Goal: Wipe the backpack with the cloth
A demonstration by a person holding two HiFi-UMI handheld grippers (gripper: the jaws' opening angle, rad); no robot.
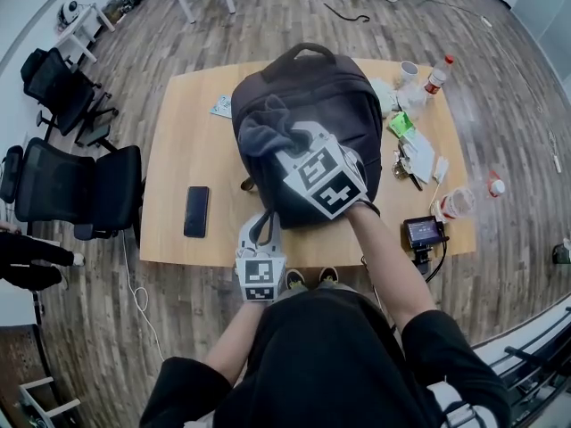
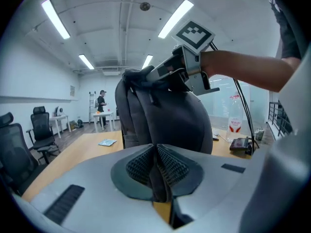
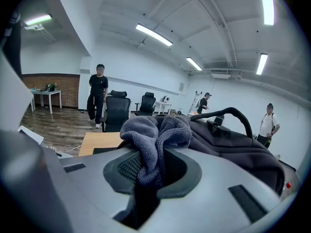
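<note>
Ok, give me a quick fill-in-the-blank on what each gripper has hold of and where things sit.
1. The right gripper is shut on a grey ____.
2. It rests on top of the backpack, which stands on the wooden ____.
3. The left gripper is shut on a dark ____ of the backpack.
4. In the head view the phone lies to the backpack's ____.
Missing words: cloth; table; strap; left.
</note>
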